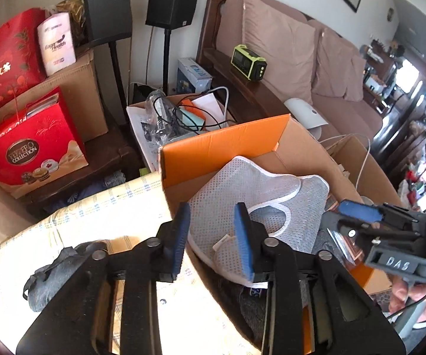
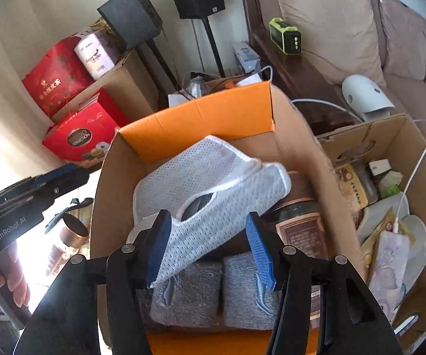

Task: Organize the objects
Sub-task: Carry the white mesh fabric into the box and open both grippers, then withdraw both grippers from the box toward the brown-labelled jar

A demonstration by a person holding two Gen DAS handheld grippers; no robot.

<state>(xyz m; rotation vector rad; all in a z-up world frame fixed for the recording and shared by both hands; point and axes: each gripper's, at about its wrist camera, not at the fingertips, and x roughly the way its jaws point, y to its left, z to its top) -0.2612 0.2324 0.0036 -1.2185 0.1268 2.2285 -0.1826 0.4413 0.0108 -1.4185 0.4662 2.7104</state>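
Observation:
A white mesh garment [image 1: 251, 198] lies on top of the things in an orange-flapped cardboard box [image 1: 227, 145]; it also shows in the right wrist view [image 2: 213, 189] inside the same box [image 2: 201, 118]. Under it are folded grey knit items [image 2: 215, 290] and a dark jar with a brown label [image 2: 298, 222]. My left gripper [image 1: 214, 236] is open and empty, over the box's left wall. My right gripper [image 2: 207, 251] is open and empty above the garment and grey items. The right gripper also shows in the left wrist view [image 1: 361, 210].
A dark grey cloth [image 1: 56, 275] lies on the taped carton [image 1: 103, 207] left of the box. A copper-lidded jar [image 2: 70, 236] stands left of the box. A second open carton [image 2: 396, 153] of oddments sits to the right. Red gift boxes [image 1: 29, 148], speakers and a sofa stand behind.

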